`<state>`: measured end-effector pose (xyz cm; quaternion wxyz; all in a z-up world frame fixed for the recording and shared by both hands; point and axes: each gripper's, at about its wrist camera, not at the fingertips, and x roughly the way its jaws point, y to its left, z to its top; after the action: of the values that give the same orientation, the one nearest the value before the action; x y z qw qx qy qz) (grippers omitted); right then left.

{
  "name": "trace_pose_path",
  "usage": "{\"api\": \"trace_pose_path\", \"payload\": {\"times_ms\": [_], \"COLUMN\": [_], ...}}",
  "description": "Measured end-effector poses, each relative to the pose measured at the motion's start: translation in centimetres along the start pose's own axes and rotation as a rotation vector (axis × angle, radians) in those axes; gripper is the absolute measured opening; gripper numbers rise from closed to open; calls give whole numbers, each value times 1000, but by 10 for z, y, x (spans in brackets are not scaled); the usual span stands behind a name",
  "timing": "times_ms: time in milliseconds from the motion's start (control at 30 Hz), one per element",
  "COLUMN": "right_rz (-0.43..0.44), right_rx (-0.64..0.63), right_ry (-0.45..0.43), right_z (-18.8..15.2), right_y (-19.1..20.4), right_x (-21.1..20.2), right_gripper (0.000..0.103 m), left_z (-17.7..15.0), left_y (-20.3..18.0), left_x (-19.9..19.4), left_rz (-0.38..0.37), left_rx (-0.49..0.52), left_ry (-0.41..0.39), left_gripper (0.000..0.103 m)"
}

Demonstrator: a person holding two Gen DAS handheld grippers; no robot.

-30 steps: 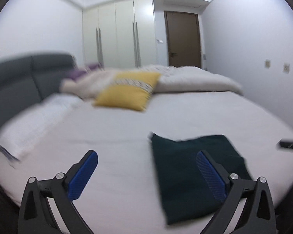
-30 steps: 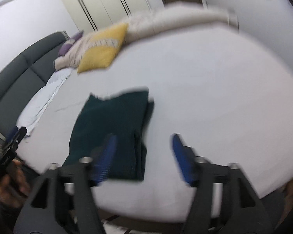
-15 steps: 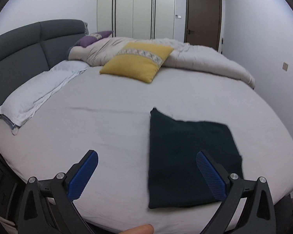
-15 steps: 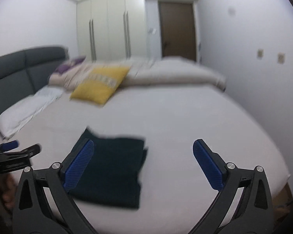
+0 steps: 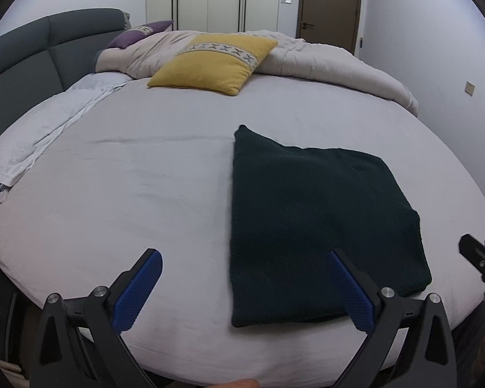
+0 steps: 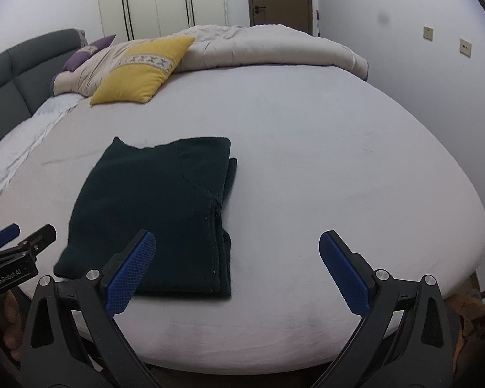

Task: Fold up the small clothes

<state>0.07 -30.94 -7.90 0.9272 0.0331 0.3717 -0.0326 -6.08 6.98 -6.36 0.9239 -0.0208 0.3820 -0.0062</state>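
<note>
Left gripper (image 5: 242, 286): blue-padded jaws spread wide at the bottom of its own view, nothing between the pads; the right-hand pad overlaps the near edge of the garment in the picture, though contact cannot be told.

Right gripper (image 6: 237, 265): jaws at full spread after just opening, holding nothing; the left-hand pad sits over the garment's near right corner in the picture, the other over bare sheet.

Dark green garment (image 5: 320, 223): folded to a rough rectangle, lying flat near the bed's near edge. The right wrist view alone shows stacked layers along its right edge (image 6: 223, 213); the left wrist view shows only an unbroken top surface.

Bed (image 6: 323, 148): white sheet, largely bare.

Yellow pillow (image 5: 213, 63): upper centre, resting against a rumpled pale duvet (image 5: 333, 61).

Cross-views: the left wrist view catches the right gripper's tip at the right edge of the frame; the right wrist view shows the left gripper lower left, with lettering on its body, and fingers of a hand (image 6: 0, 329) beneath.
</note>
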Motion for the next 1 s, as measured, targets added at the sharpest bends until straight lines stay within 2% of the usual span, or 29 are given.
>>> {"api": "trace_pose_path", "payload": {"times_ms": [233,1000], "right_rz": [-8,4], "right_rx": [-25,-62], "right_ry": [25,45], "right_z": [-4,-10], "right_y": [4,19], "right_x": [19,21], "right_gripper": [103,103], "left_z": [0,-4], "left_y": [4,6], "left_x": [5,10], "left_rz": [5,19], "left_rx": [-4,0], "left_ry": [10,17], "left_gripper": [103,103]}}
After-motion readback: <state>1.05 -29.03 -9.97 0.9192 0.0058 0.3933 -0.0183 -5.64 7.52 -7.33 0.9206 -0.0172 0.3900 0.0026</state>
